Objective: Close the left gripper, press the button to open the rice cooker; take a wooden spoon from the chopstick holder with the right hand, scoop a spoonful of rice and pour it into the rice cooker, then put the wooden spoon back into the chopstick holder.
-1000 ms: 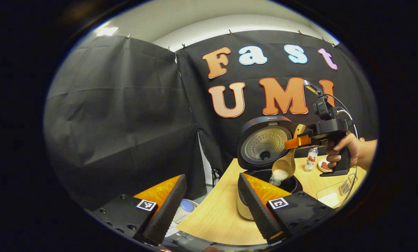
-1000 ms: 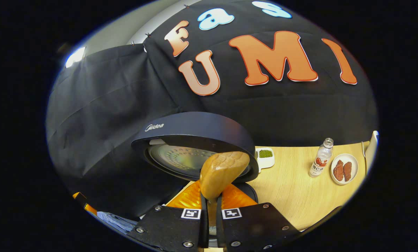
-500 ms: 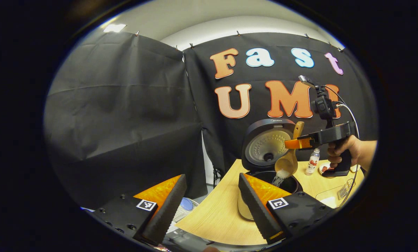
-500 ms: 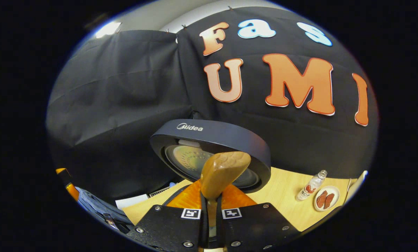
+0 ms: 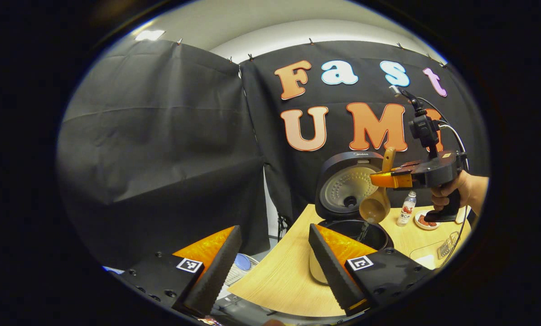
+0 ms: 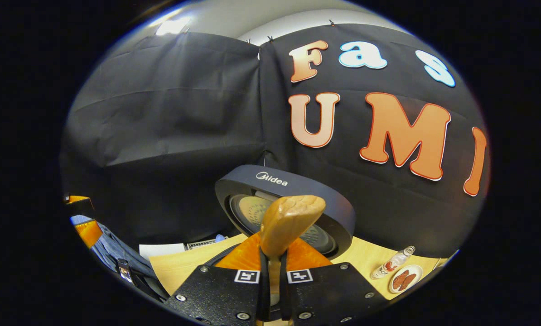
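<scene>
In the left gripper view, the left tool (image 5: 270,267) hangs released, its fingers spread wide, low beside the rice cooker (image 5: 343,226) on the wooden surface (image 5: 279,280). The lid stands up. Farther off the right tool (image 5: 390,179) grasps the wooden spoon (image 5: 375,203), bowl tipped down over the open pot; a thin trail of rice seems to drop. To finish the pour well, I'd hold the bowl over the middle of the pot until nothing falls.

In the right gripper view, the right tool (image 6: 270,290) is clenched on the spoon's handle (image 6: 288,222), whose end stands up before the lid (image 6: 297,203). A steady grip matters on the way to the chopstick holder.
</scene>
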`<act>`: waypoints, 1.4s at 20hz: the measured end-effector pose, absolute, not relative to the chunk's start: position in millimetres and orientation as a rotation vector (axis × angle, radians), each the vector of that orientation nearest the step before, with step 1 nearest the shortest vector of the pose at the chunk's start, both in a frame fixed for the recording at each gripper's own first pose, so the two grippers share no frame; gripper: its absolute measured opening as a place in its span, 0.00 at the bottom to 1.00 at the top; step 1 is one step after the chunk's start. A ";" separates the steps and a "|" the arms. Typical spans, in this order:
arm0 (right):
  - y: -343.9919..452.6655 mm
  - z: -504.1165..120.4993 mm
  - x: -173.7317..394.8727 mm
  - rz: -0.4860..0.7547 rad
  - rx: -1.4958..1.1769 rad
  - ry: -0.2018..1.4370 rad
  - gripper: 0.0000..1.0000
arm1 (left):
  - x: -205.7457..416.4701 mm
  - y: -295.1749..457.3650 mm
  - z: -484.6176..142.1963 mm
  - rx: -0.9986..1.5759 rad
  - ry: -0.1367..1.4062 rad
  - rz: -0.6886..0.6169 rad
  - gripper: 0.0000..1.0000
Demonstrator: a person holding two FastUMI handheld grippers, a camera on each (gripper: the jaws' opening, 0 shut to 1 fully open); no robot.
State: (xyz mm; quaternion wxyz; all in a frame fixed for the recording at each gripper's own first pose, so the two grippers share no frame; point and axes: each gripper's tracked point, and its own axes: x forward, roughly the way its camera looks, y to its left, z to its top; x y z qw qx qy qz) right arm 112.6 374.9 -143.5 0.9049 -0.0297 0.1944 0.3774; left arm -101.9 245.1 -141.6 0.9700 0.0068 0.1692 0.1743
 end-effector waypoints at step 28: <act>25.7 -210.4 90.9 0.247 0.164 0.608 0.08 | -50.4 103.0 -145.1 0.118 0.384 0.140 1.00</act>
